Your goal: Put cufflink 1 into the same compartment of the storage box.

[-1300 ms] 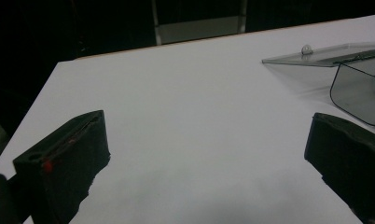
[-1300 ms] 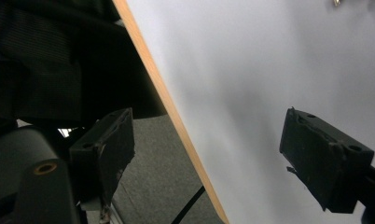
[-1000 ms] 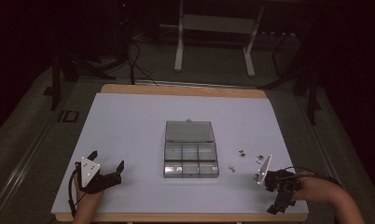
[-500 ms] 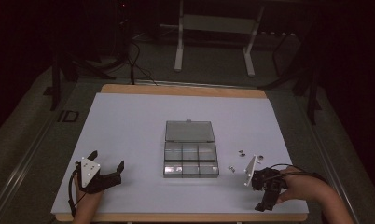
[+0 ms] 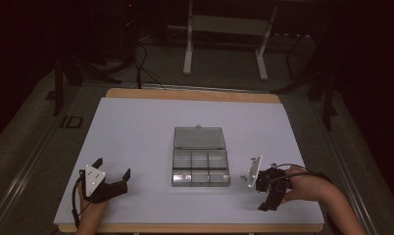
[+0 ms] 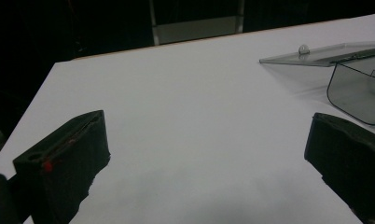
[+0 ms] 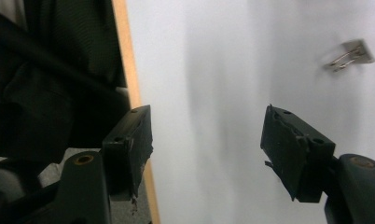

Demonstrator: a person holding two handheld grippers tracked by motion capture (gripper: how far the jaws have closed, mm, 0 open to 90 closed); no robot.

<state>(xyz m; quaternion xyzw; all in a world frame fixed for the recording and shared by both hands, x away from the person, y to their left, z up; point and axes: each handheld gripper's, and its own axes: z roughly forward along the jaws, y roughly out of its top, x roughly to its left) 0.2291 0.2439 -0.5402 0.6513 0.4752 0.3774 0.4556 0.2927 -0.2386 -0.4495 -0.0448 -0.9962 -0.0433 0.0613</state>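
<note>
R claw (image 5: 263, 193) has shifted inward across the counter (image 5: 136, 127) vs a sec ago, now just beside the right side of the compartment box (image 5: 201, 170), grey plate nearly above the small metal parts. Its jaws have just been closing but stand apart w/ nothing between them; bare counter shows in the gap in the right gripper view. One small metal clip (image 7: 350, 54) lies ahead of that claw and off to one side, not touched. A part (image 5: 243, 176) lies right of the box, close to the claw's plate.

L claw (image 5: 111, 181) unchanged: parked left of the box, well apart from it, jaws wide, empty.

Box lid (image 5: 199, 137) lies folded back flat behind the box; compartments exposed.

Judgement: R hand is lining up for a pick of a loose part; no grasp yet. Box ready to receive.
</note>
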